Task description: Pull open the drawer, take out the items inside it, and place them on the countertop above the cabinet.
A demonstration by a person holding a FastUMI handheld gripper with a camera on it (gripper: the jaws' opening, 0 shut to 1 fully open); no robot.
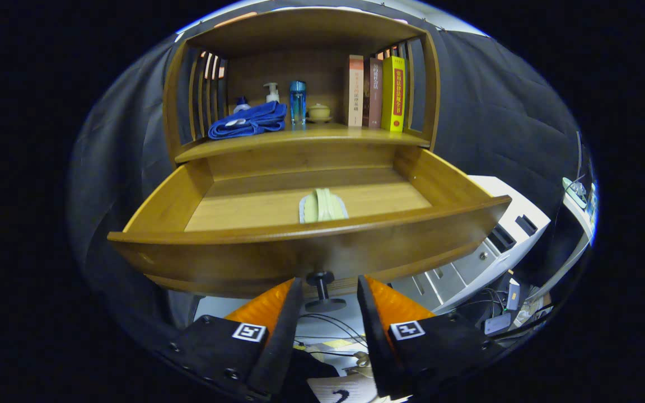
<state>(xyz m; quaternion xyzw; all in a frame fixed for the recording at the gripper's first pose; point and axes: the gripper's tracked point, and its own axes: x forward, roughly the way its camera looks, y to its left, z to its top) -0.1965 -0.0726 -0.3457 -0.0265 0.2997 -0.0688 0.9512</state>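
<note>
The drawer (311, 235) stands open; a pale folded cloth (323, 205), seemingly, waits inside. The tool (329, 292) straddles the knob (321, 291), fingers apart, holding nothing.

Just ahead of my tool (330, 285) the drawer (311, 246) is varnished wood, smooth with a soft sheen, its grain plain on the floor inside. Its knob (322, 291), between my tool's parted fingers with neither touching it, looks like matt dark metal or plastic. Inside lies a soft cloth pad (322, 206). Beyond, on the wooden shelf (300, 137), a towel (248, 122) is plush, a bottle (298, 102) glossy.
</note>
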